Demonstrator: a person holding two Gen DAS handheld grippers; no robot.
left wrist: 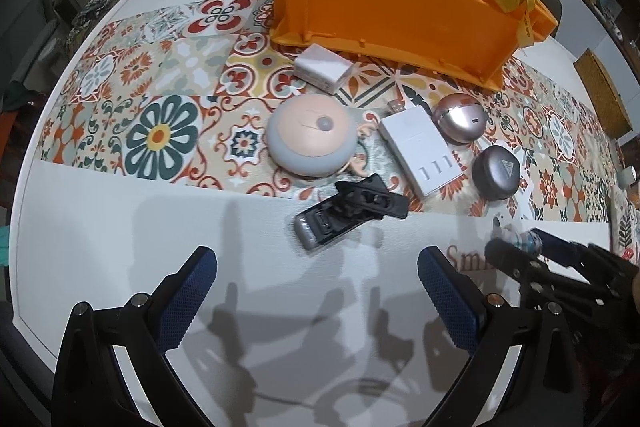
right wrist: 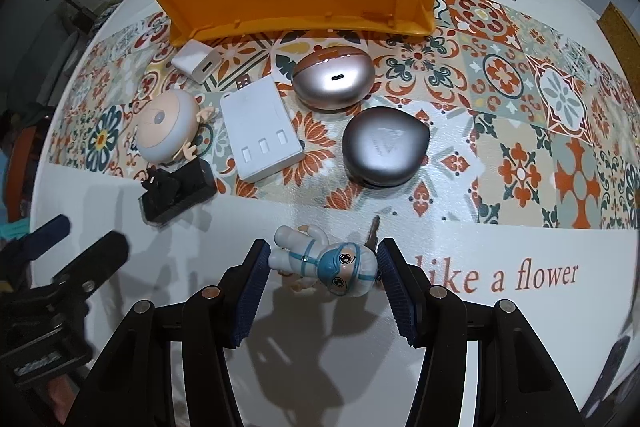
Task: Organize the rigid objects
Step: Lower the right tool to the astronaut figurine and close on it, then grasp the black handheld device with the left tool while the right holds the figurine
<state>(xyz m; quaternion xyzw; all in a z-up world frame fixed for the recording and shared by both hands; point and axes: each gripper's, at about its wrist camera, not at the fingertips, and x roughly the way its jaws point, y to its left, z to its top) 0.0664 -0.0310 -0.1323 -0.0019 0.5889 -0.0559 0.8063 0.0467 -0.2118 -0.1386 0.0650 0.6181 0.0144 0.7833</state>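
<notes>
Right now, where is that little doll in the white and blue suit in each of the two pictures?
Left wrist view: the doll is at the right edge, low down, mostly hidden behind the right gripper.
Right wrist view: the doll lies in the lower middle, between the open fingers of the right gripper.
Shared landmark: the dark grey round case sits just beyond the doll in both views.

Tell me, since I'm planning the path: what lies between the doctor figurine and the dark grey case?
Only bare mat lies between the doctor figurine and the dark grey case; the right wrist view shows this.
</notes>
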